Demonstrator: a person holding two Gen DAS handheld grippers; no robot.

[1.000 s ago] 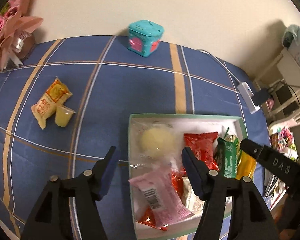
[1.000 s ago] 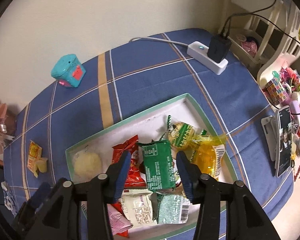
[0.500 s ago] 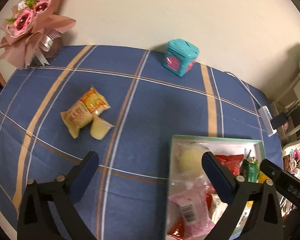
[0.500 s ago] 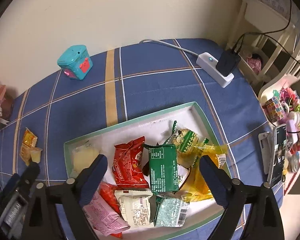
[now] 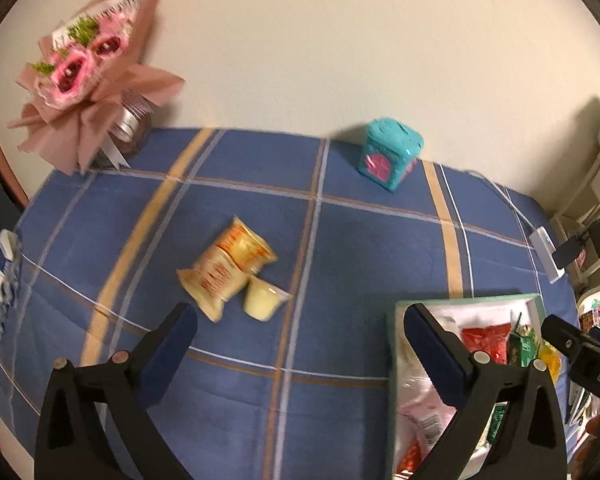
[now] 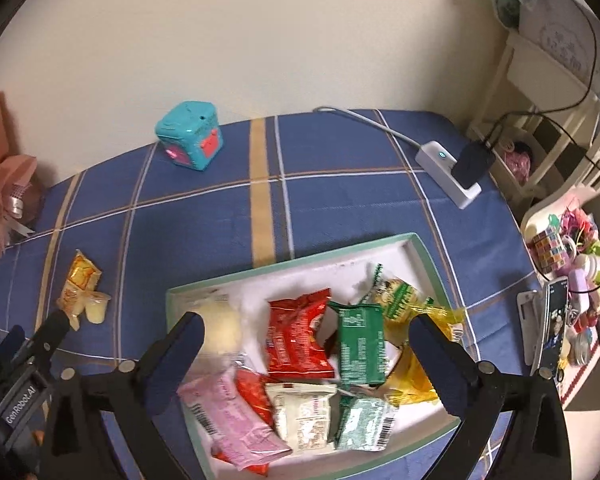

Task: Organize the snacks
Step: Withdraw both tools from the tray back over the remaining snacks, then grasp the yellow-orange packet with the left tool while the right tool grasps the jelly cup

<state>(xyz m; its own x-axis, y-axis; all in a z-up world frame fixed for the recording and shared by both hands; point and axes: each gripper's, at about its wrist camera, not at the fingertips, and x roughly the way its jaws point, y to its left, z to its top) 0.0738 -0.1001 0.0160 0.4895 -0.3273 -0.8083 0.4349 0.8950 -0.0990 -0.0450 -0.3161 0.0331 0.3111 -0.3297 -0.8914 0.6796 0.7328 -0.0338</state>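
Both grippers gape wide and empty: the right gripper [image 6: 306, 356] above crinkly foil packets [image 6: 300, 340] in a box [image 6: 288, 270]; the left gripper [image 5: 300, 336] near a blurred, seemingly plastic cup [image 5: 264, 300].

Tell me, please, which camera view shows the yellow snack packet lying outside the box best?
The left wrist view. There the yellow snack packet lies near the middle of the picture, large and unobstructed, with a small jelly cup beside it. In the right wrist view the same packet is small, at the left edge.

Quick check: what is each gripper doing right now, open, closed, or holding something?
Left gripper: open wide, holding nothing, above the blue tablecloth.
Right gripper: open wide, holding nothing, above the snack box.
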